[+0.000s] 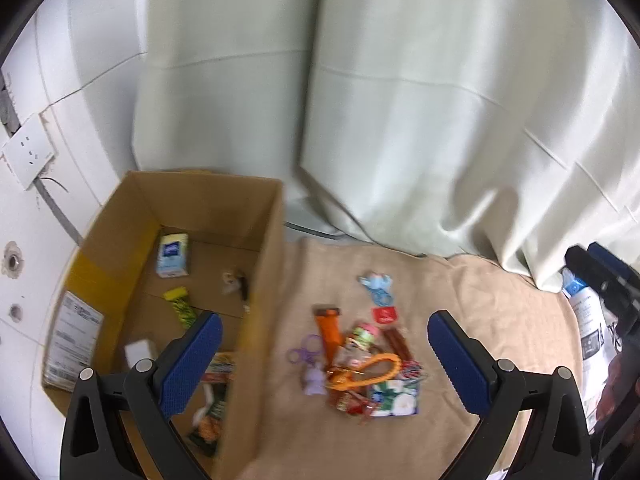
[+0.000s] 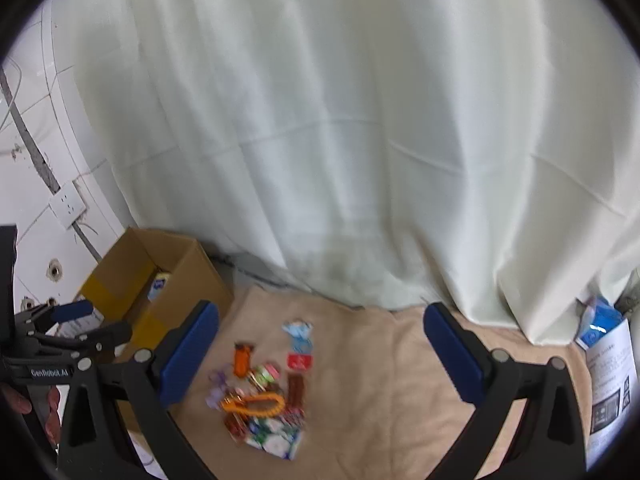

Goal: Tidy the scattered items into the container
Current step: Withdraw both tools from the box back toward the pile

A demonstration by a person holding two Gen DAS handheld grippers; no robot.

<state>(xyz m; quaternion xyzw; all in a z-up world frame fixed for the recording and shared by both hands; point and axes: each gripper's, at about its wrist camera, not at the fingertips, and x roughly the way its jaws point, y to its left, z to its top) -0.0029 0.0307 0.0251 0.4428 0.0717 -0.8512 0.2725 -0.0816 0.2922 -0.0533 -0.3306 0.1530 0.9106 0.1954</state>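
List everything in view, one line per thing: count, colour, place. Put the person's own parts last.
cardboard box: 1, brown, left of the cloth, open.
tissue pack: 1, pale blue, inside the box at the far end.
snack packets: several, yellow-green and others, inside the box; exact count unclear.
beige cloth: 1, under the scattered pile.
orange loop strap: 1, on top of the pile.
orange packet: 1, far left side of the pile.
purple keychain: 1, left edge of the pile.
blue figure: 1, beyond the pile.
red tag: 1, just behind the pile.
floral packet: 1, green and white, near end of the pile.
curtain: pale green, behind.
wall socket: 1, white, left wall.
left gripper: blue pads, open, empty.
right gripper: blue pads, open, empty.
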